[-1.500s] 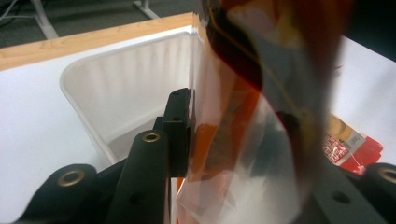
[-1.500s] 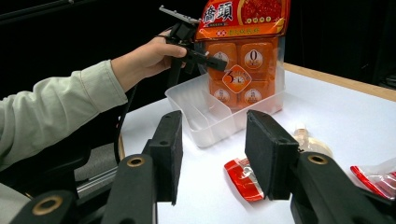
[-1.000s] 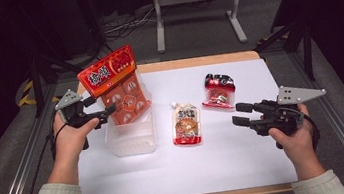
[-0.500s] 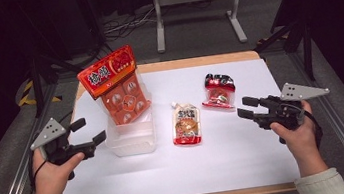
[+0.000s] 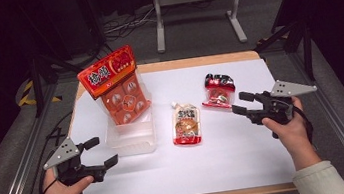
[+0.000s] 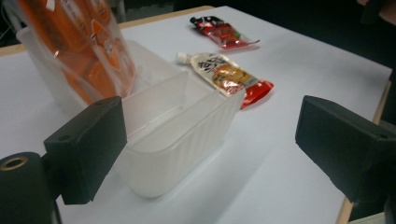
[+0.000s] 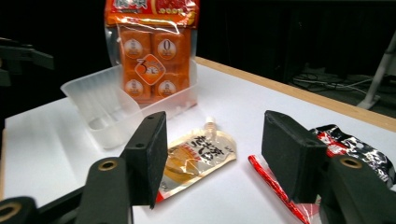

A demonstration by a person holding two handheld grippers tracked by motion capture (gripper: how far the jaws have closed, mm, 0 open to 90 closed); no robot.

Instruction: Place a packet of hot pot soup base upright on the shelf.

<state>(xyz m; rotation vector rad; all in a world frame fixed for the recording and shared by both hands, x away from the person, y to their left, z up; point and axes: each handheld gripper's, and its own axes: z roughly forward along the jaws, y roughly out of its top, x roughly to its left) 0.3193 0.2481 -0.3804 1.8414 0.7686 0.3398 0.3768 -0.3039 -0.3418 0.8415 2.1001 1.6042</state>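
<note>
While the orange packet (image 5: 117,88) stands propped in the clear tub (image 5: 132,136) on the white table (image 5: 228,155), a pouch (image 5: 186,124) lies beside it; your left gripper (image 5: 97,152) and right gripper (image 5: 242,103) both gape, holding nothing.

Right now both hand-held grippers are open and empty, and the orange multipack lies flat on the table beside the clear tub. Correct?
Not quite. The orange multipack stands upright inside the clear tub, as the high view shows. Both the left hand-held gripper and the right hand-held gripper are open and empty.
</note>
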